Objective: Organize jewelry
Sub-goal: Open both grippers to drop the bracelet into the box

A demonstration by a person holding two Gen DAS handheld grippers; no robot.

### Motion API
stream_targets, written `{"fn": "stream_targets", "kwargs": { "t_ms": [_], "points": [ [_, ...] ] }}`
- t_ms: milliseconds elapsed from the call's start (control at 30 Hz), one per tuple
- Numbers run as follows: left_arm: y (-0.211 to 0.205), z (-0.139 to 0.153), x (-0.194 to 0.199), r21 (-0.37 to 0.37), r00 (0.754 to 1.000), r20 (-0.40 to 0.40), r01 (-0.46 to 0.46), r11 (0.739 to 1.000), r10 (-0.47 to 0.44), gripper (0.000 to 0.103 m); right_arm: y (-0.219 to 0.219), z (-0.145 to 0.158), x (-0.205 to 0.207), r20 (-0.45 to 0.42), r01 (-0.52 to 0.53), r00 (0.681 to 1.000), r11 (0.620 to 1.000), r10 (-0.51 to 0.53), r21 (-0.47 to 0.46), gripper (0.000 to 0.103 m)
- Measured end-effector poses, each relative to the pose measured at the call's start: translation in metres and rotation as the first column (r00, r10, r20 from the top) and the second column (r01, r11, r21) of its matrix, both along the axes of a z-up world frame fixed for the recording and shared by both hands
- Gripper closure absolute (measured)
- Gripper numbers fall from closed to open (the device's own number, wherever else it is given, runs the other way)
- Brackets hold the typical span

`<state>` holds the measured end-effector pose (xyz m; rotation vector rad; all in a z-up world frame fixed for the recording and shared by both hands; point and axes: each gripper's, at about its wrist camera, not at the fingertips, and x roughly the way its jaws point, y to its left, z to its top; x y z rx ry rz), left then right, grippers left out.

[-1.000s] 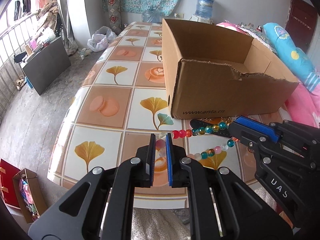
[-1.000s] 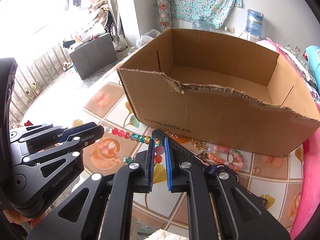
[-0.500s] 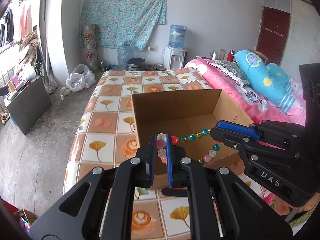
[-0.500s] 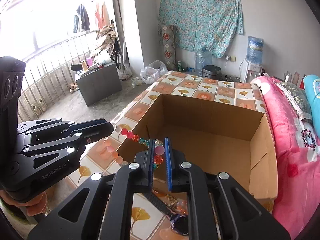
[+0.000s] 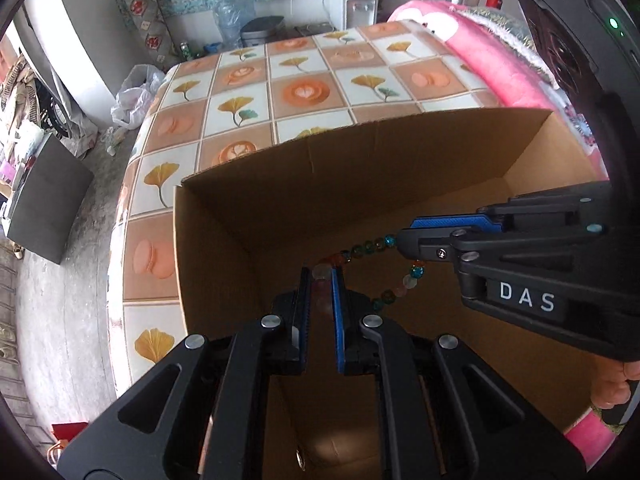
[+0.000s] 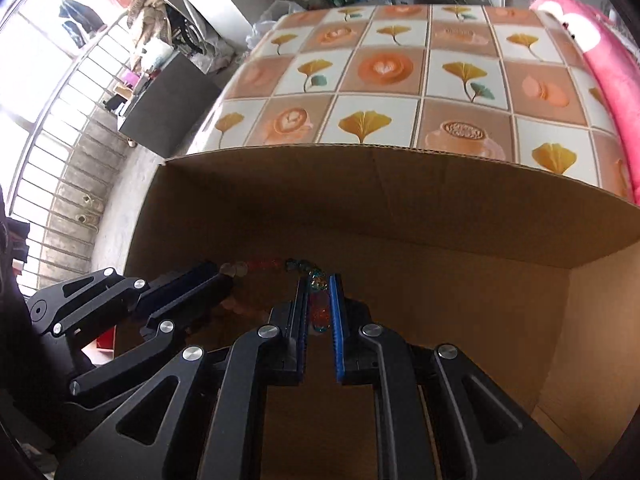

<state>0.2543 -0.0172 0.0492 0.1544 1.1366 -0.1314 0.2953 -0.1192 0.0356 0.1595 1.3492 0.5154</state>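
Note:
A beaded bracelet point(image 5: 362, 250) of pink, red, teal and clear beads hangs stretched between my two grippers, inside the open cardboard box point(image 5: 360, 160). My left gripper point(image 5: 321, 276) is shut on one end of the bracelet. My right gripper point(image 5: 400, 234) comes in from the right and is shut on the other end. In the right wrist view the bracelet point(image 6: 304, 268) runs from my right gripper point(image 6: 319, 284) to my left gripper point(image 6: 224, 270), low inside the box point(image 6: 400, 200).
The box stands on a table with a tiled leaf-and-coffee cloth point(image 5: 304, 92). A pink bed point(image 5: 500, 56) lies to the right. The floor, a dark cabinet point(image 5: 40, 200) and a railing are to the left.
Both grippers carried the bracelet from above the box's front edge forward and down into the box. Both stayed shut on it.

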Motion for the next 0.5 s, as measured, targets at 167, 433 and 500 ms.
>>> {"fn": "stream_targets", "kwargs": {
  "t_ms": [167,433,500],
  "points": [
    [-0.004,0.001,0.015,0.027,1.000,-0.012,-0.022,0.999,0.022,0.089,0.004,-0.020,0.020,-0.054,0.019,0.998,1.000,-0.019,0.005,0.091],
    [0.015,0.052,-0.032,-0.102,0.989,0.138,-0.036,0.994,0.050,0.059,-0.022,0.033,-0.002,0.101,0.058,0.993,0.994,-0.068,0.095,0.082],
    [0.027,0.074,-0.061,-0.134,0.976,0.207,-0.034,0.990,0.061,0.045,-0.038,0.066,-0.027,0.199,0.067,0.976,0.989,-0.093,0.133,0.077]
  ]
}}
